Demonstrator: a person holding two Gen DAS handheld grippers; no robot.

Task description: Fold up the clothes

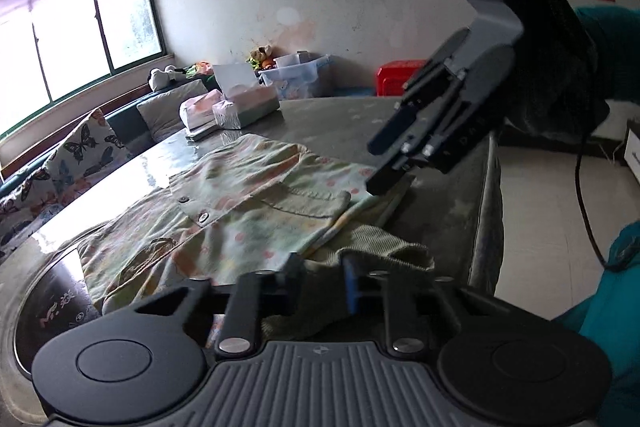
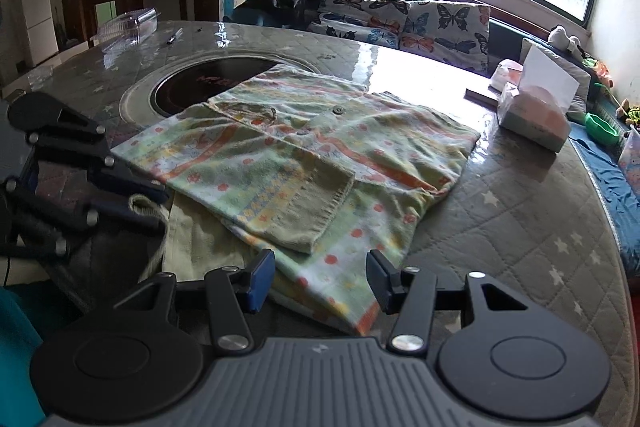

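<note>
A pale green patterned garment (image 1: pixel 248 203) with buttons and a pocket lies partly folded on the round table (image 1: pixel 340 115). In the right wrist view the garment (image 2: pixel 320 155) spreads across the middle. My left gripper (image 1: pixel 322 283) is shut on an olive ribbed cuff (image 1: pixel 384 247) at the garment's near edge. The right wrist view shows that left gripper (image 2: pixel 140 201) at the left, its jaws pinching the ribbed cuff (image 2: pixel 152 205). My right gripper (image 2: pixel 320 281) stands open over the garment's near corner, with cloth below the gap. From the left wrist view, the right gripper (image 1: pixel 380 163) has its lower fingertip at the garment's far edge.
A dark round hob (image 2: pixel 192 87) sits in the table's (image 2: pixel 520 227) middle, partly under the garment. Tissue packs and a box (image 2: pixel 532 115) stand at the right. A clear container (image 2: pixel 128 25) and a pen (image 2: pixel 174 35) lie far left. Butterfly cushions (image 2: pixel 440 27) line the sofa behind.
</note>
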